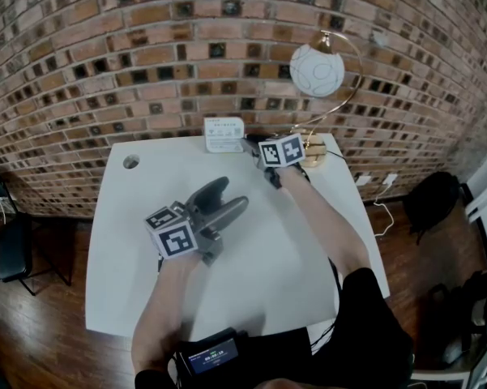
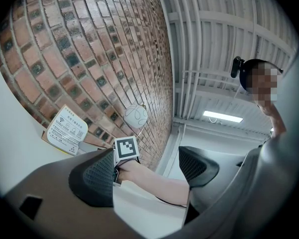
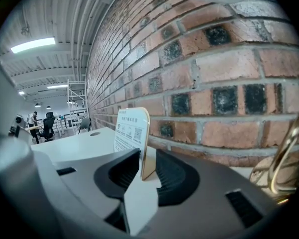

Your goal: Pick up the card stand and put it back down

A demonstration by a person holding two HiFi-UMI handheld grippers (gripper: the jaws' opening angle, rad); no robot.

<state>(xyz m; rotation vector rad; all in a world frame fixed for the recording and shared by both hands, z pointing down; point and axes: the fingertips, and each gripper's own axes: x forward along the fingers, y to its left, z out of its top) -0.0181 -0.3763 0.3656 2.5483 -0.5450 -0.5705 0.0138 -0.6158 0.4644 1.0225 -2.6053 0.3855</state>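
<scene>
Against the brick wall [image 3: 214, 59], at the counter's [image 1: 146, 217] far edge, the card stand [image 3: 132, 133] is nipped by its side in the right tongs [image 3: 147, 163]. Lifting and setting down look yet to come. It's a round-cornered white printed card with a wood-toned edge. The left tongs [image 2: 147, 171] gape empty.

card stand [image 1: 224, 134] on table [image 1: 146, 241] (back edge), lamp [image 1: 317, 70] right

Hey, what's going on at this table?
A person holds a gripper in each hand over a white table. The right gripper has its fingers closed on the edge of the card stand by the brick wall. Whether the stand has left the table is unclear. The left gripper hovers open and empty.
</scene>
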